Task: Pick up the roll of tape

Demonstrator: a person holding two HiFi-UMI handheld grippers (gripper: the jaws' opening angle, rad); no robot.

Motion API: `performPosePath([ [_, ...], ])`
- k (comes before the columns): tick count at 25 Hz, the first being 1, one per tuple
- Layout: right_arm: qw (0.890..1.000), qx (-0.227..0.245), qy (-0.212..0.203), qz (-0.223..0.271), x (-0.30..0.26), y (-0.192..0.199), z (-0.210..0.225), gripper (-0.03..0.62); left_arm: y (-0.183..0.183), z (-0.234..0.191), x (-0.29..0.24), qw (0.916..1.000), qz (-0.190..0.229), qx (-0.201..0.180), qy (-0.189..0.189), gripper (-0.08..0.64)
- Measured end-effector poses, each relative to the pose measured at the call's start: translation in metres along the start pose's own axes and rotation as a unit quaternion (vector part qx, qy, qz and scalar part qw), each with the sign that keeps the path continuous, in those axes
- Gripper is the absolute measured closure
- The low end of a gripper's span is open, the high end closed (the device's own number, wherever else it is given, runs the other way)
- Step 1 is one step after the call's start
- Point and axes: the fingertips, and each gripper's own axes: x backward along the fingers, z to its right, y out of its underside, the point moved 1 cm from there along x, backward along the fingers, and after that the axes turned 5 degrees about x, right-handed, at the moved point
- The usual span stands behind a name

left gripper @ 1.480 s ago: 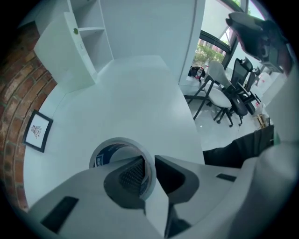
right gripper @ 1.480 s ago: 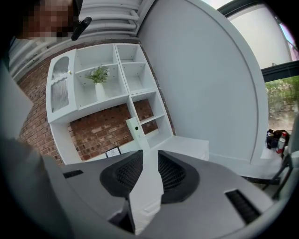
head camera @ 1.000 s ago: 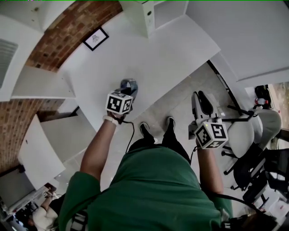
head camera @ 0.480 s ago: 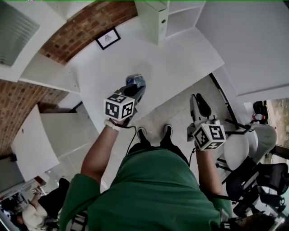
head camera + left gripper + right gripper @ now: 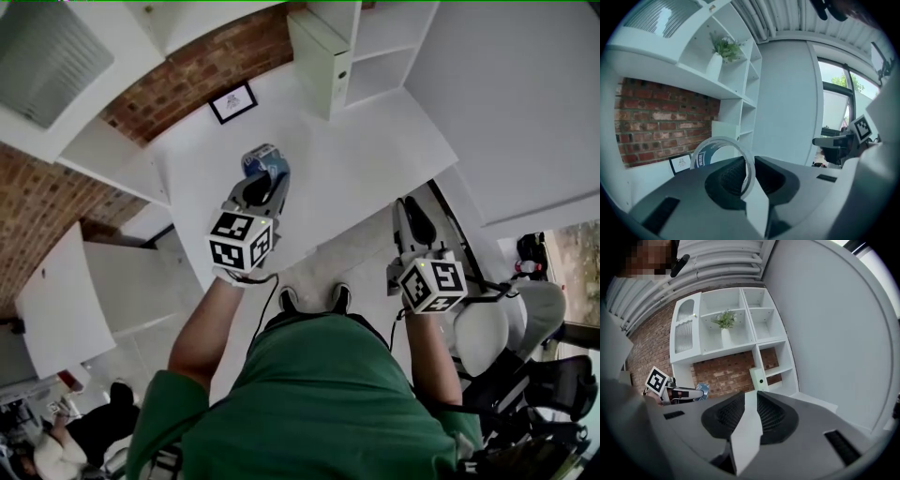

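**Head view:** The left hand-held gripper (image 5: 266, 184) is clamped on the tape (image 5: 263, 162). The roll sits at its far tip, over the white tabletop (image 5: 366, 155), with a framed picture (image 5: 232, 101) farther off by the brick wall (image 5: 202, 66). Only the far part of the roll pokes out. The near part is covered by the jaws, so the grip itself cannot be read from above. The right hand-held gripper (image 5: 411, 214) is well apart to the right, near the tabletop's edge, over the floor. Whether its jaws are apart is hard to tell from here.

**Left gripper view:** The jaws of the left hand-held gripper (image 5: 749, 174) are pressed on one side of the tape (image 5: 700, 159). The ring stands upright and leans off to the left of the jaws. Its lower arc is hidden behind the gripper's body. Its clear rim is faint against the white shelves (image 5: 740, 84).

**Right gripper view:** The jaws of the right hand-held gripper (image 5: 751, 405) stand slightly apart with nothing between them; only white tabletop shows through the narrow gap. Far to the left, the left hand-held gripper (image 5: 696, 392) appears small against the brick, with the tape (image 5: 702, 390) a blue patch at its tip. The roll's shape cannot be made out there.
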Motion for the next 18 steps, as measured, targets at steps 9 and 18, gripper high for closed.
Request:
performPosePath([
  [9,0.998,0.036,-0.010,0.050,-0.006,-0.043,-0.011,0.499,-0.045,0.000,0.044,0.9910,0.108,-0.051,-0.062,0.491],
  [18,0.994,0.073,-0.024,0.076,-0.011,-0.066,-0.031,0.515,-0.065,-0.005,0.077,0.9780,0.159,-0.089,-0.101,0.491],
])
